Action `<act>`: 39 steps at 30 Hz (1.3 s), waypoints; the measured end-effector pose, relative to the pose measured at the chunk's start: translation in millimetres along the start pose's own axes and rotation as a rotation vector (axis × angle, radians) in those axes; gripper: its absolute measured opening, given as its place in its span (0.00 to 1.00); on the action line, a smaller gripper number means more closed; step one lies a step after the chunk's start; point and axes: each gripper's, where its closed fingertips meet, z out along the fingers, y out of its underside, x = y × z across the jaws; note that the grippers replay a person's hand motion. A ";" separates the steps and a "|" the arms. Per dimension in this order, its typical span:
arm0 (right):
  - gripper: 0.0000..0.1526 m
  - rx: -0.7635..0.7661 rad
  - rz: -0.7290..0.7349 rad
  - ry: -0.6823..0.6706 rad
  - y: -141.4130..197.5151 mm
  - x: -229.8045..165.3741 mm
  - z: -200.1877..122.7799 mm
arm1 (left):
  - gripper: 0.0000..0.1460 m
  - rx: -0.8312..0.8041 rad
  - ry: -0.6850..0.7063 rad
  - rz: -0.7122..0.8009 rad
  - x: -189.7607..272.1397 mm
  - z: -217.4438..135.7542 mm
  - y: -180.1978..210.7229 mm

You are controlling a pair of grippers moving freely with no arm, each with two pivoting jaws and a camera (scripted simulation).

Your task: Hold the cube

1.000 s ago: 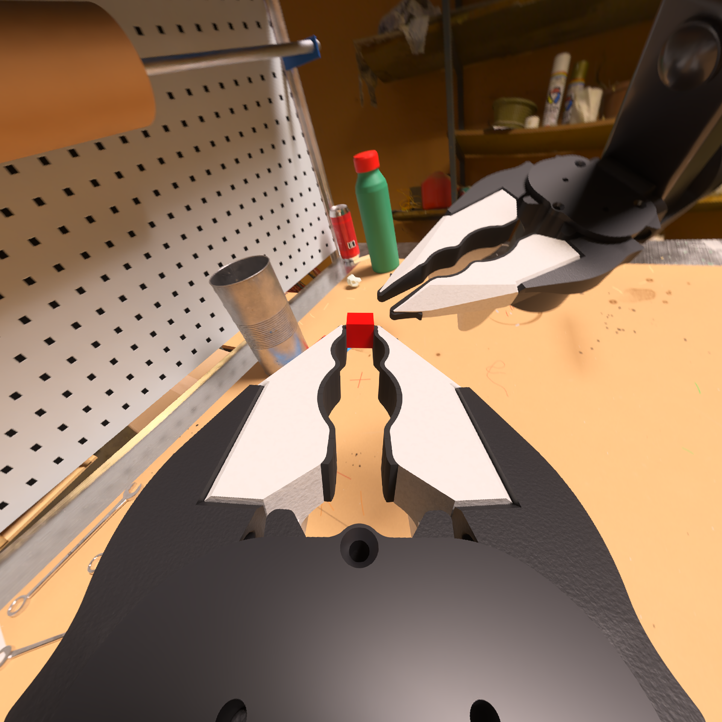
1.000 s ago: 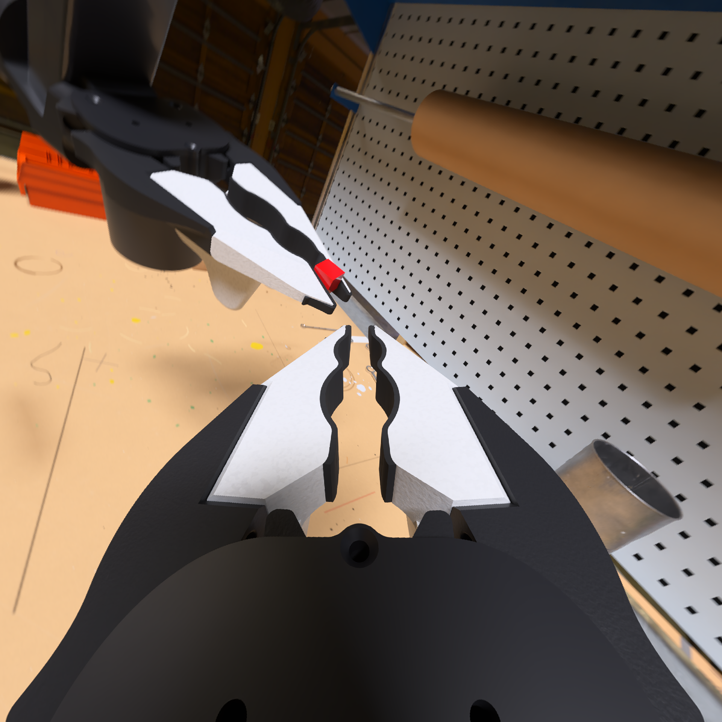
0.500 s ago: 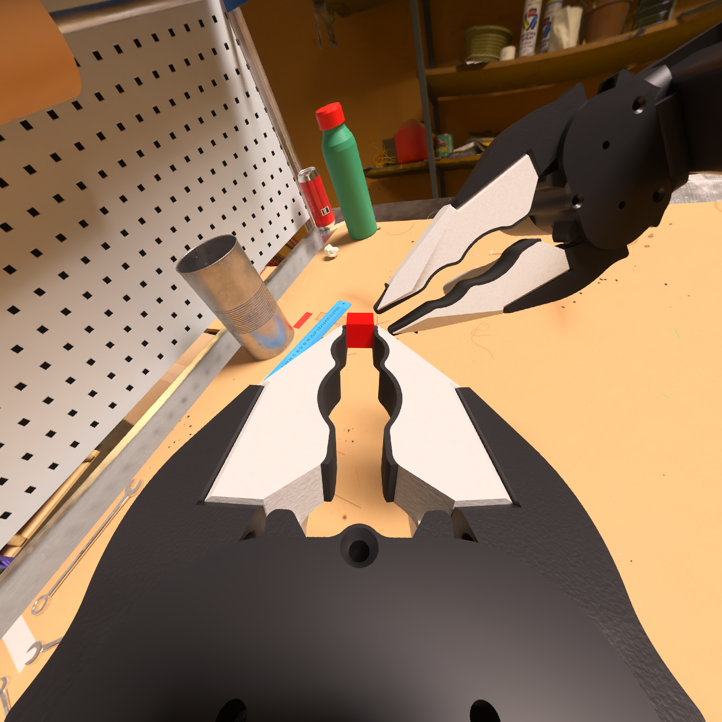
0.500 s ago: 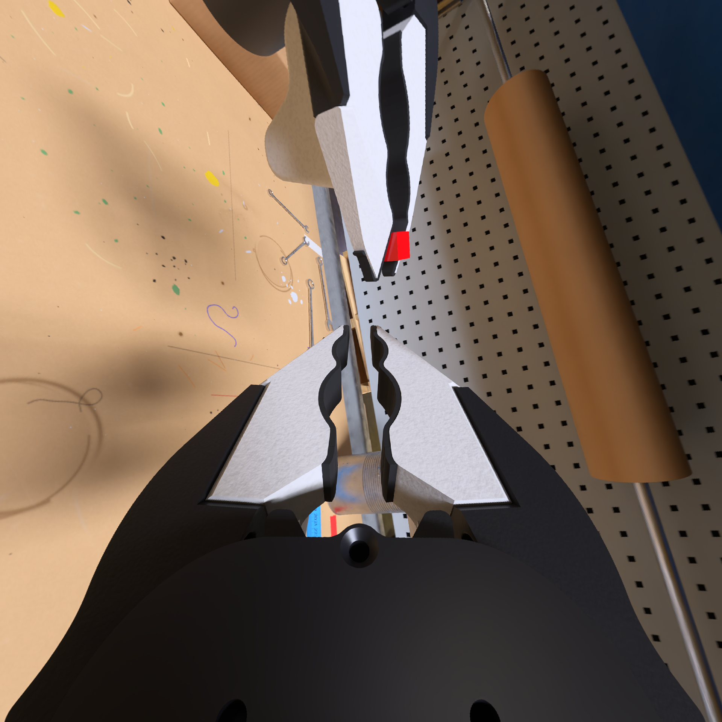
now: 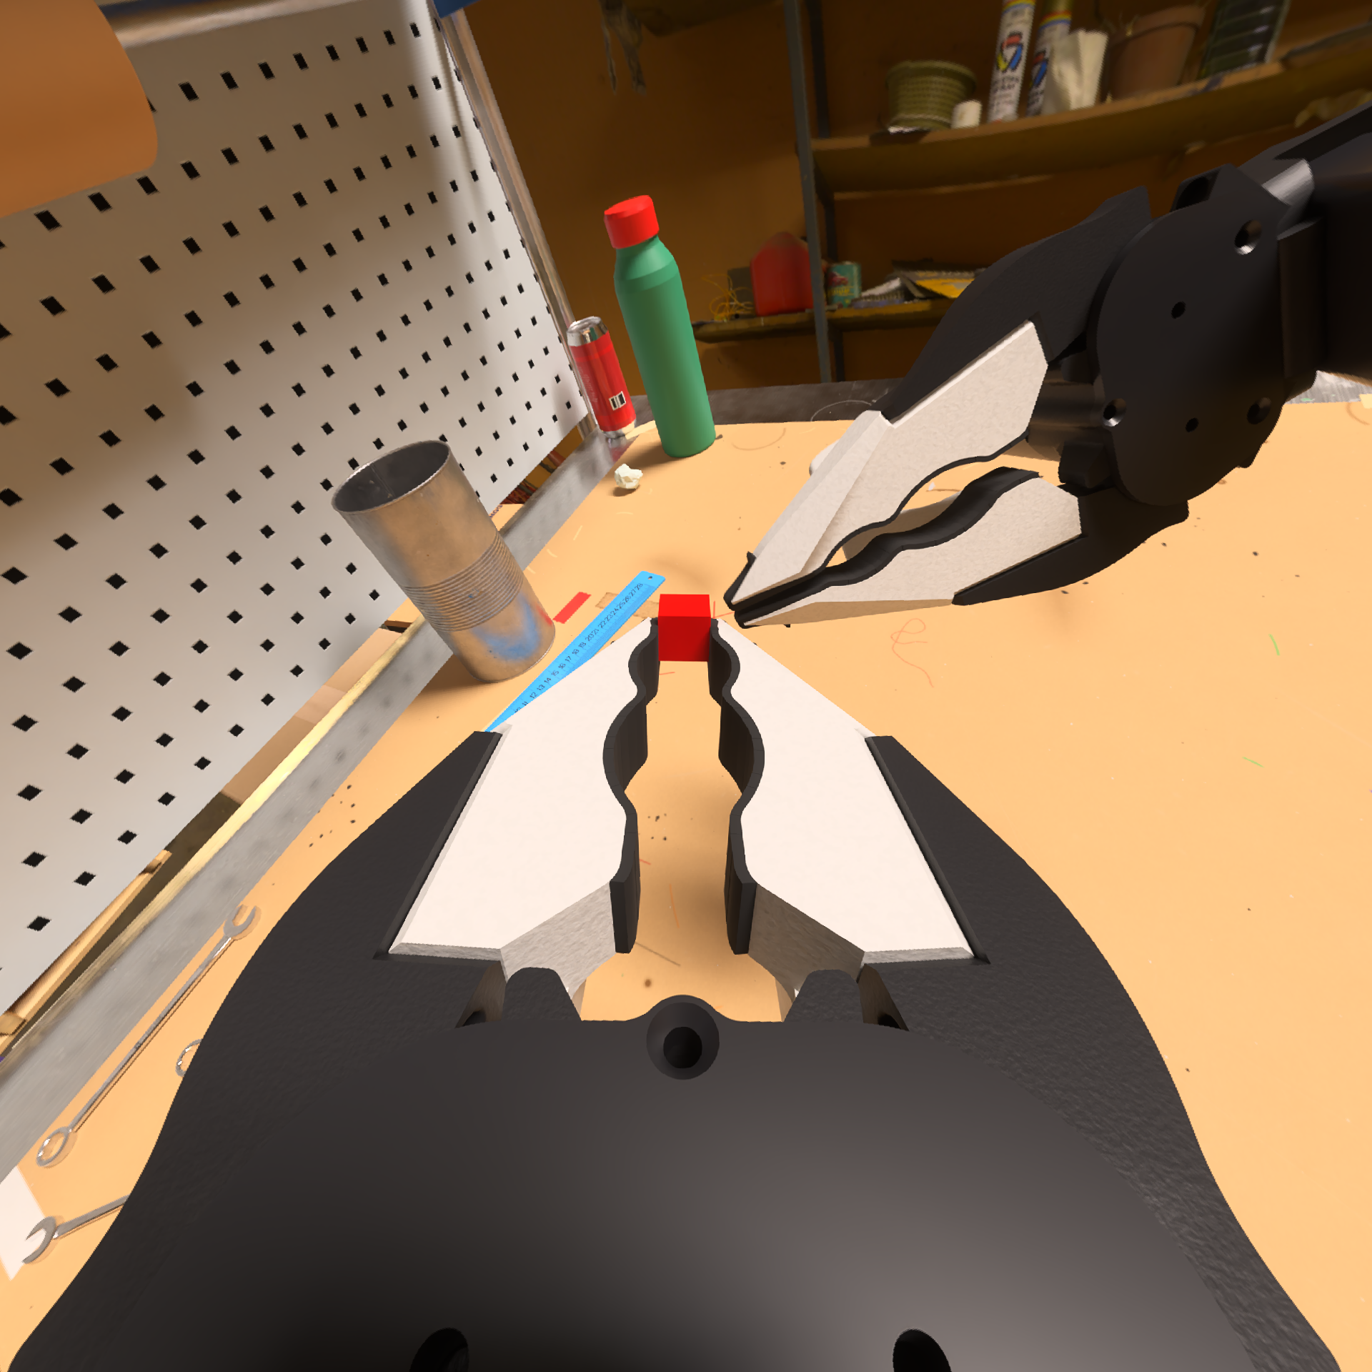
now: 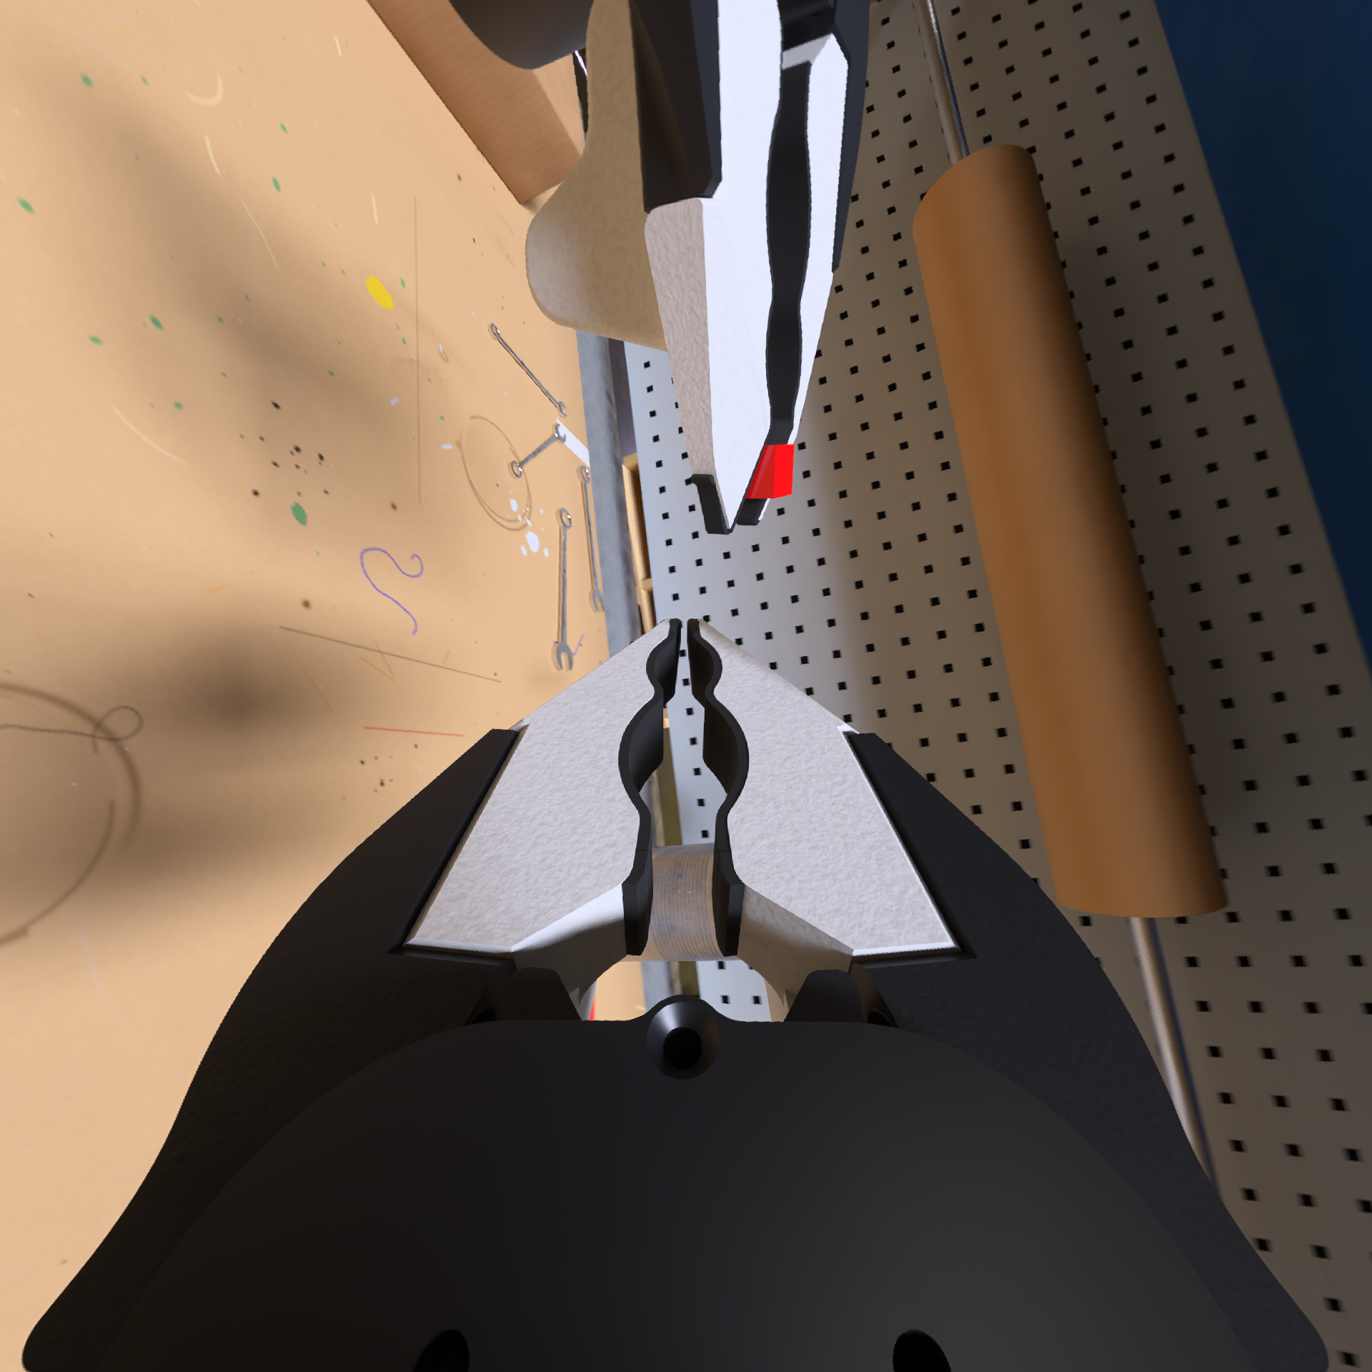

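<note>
A left gripper [image 5: 684, 631] pinches a small red cube [image 5: 684, 627] between its two white fingertips [image 5: 644, 644], the cube clamped at the very tips and held up off the tan workbench [image 5: 1039, 779] below. Just beyond the cube and to its right, the right gripper [image 5: 735, 603] points its tips at the block from the side, its fingers drawn almost fully together around nothing, with only a thin slit between them; whether the tips actually touch the cube cannot be told. In the right wrist view that same right gripper [image 6: 683, 625] fills the foreground with its fingers nearly meeting, while farther ahead the left gripper [image 6: 746, 512] reaches in from the top of the frame with the red cube [image 6: 772, 471] showing at the tip of its fingers, against a white pegboard [image 6: 876, 668]. Left of the held cube in the left wrist view, a blue ruler [image 5: 586, 642] lies flat on the bench, and beside it a metal cup [image 5: 445, 557] stands tilted near the pegboard's [image 5: 223, 445] lower rail. Several slim wrenches [image 6: 564, 594] lie on the bench along that rail. Farther back stand a red can [image 5: 600, 375] and a green bottle [image 5: 657, 334] with a red cap, close together at the bench's far edge, with a small crumpled white scrap [image 5: 628, 476] in front of them. A brown roll [image 6: 1062, 520] hangs on a rod across the pegboard. Cluttered wooden shelves [image 5: 1039, 148] line the wall behind.
</note>
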 end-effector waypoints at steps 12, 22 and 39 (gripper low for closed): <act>0.00 0.129 0.559 -0.134 -2.7 -1.0 5.6 | 0.08 0.059 -0.079 0.011 -7.0 -0.9 -7.3; 0.00 0.453 1.375 -0.321 -15.7 11.3 12.4 | 0.08 0.167 -0.190 0.010 -20.2 -7.9 -18.2; 0.07 0.466 1.119 -0.059 -19.2 26.3 9.2 | 0.08 0.242 -0.205 -0.056 -29.1 -16.7 -25.2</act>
